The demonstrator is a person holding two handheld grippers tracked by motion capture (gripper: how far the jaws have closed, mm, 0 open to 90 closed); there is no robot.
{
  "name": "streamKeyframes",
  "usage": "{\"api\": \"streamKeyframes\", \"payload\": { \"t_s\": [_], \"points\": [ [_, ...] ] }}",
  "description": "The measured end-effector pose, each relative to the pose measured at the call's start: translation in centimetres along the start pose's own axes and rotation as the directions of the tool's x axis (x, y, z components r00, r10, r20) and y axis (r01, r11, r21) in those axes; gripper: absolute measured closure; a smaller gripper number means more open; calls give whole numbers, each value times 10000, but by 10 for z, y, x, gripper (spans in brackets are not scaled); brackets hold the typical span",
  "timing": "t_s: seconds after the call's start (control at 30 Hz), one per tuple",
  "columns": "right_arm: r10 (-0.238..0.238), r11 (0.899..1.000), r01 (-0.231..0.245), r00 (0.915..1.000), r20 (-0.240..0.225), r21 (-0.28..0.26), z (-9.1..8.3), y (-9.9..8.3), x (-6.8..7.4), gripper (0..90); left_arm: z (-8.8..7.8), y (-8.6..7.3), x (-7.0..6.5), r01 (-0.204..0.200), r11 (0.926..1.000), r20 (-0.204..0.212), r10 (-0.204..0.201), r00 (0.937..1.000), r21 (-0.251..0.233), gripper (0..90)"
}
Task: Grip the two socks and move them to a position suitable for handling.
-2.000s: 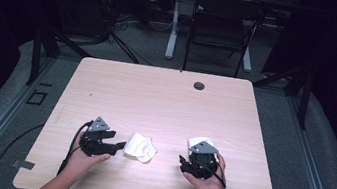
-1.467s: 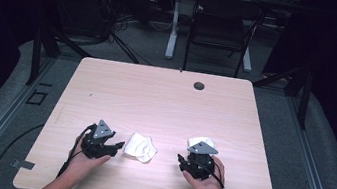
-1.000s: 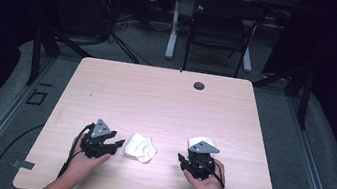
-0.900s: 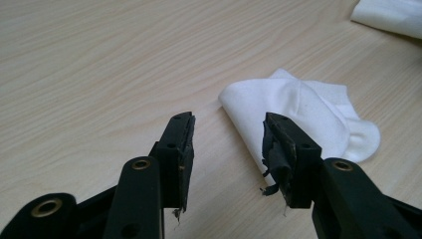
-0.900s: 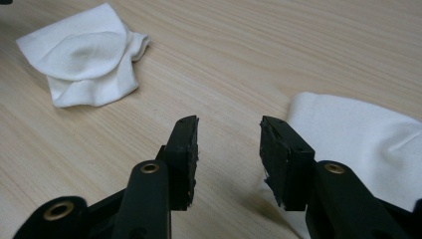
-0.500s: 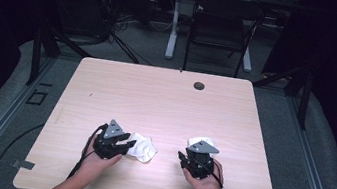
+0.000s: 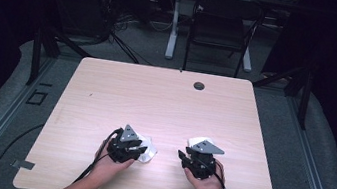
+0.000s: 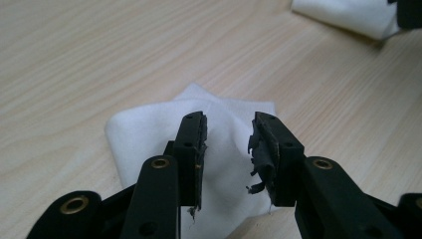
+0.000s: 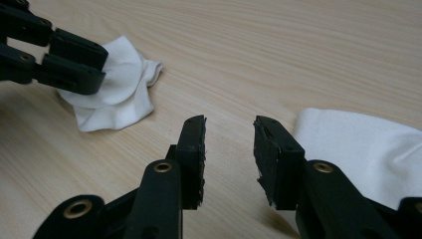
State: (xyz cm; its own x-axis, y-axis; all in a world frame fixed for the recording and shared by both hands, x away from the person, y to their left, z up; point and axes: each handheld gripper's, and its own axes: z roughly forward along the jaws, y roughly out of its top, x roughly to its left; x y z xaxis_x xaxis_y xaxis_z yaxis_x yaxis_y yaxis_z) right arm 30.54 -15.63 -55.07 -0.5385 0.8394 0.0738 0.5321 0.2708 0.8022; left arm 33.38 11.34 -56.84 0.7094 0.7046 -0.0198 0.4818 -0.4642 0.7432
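Left gripper (image 7: 140, 152) over crumpled white cloth (image 8: 149, 129) near front of table (image 7: 106, 90); jaws half spread, just closing, cloth between and under them, not pinched. Compared with before, left hand shifted right onto cloth. Right gripper (image 9: 229, 149) half spread on bare wood, second white cloth (image 9: 358, 144) just beside its right jaw. No readable writing.

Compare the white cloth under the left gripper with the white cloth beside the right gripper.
The left cloth lies crumpled with upturned edges; the right cloth lies flatter. The left gripper has its open jaws over the left cloth; the right gripper stands beside the right cloth, over bare table. Both are white.
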Motion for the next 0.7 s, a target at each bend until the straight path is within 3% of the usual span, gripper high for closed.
{"api": "streamKeyframes", "payload": {
  "t_s": [0.07, 0.13, 0.27, 0.3, 0.57, 0.7],
  "points": [
    [5, 10000, -6, 10000, -41, -80, 2, 0, 1, 653, 3, -2, 1, 75, 9999, 66, -76, 9999, 97, 694],
    [-29, 10000, 29, 10000, -51, 54, 5, -1, 1, 653, 7, -5, 1, 62, 9998, 4, -62, 10000, 169, 771],
    [-86, 9999, 87, 9999, -117, 73, 6, -1, 3, 649, 5, -6, 1, -127, 9995, -46, 129, 9999, 282, 820],
    [-129, 9999, 130, 9998, -157, 30, 6, 0, 4, 647, 5, -8, 1, 140, 9995, 107, -143, 9998, 270, 848],
    [-346, 9992, 351, 9990, -285, 175, 9, 1, 9, 642, 4, -9, -3, 820, 9962, 851, -842, 9928, 288, 869],
    [-334, 9990, 346, 9986, -402, 274, 12, 1, 12, 638, 3, -7, -6, 802, 9967, 967, -810, 9920, 113, 870]
  ]
}}
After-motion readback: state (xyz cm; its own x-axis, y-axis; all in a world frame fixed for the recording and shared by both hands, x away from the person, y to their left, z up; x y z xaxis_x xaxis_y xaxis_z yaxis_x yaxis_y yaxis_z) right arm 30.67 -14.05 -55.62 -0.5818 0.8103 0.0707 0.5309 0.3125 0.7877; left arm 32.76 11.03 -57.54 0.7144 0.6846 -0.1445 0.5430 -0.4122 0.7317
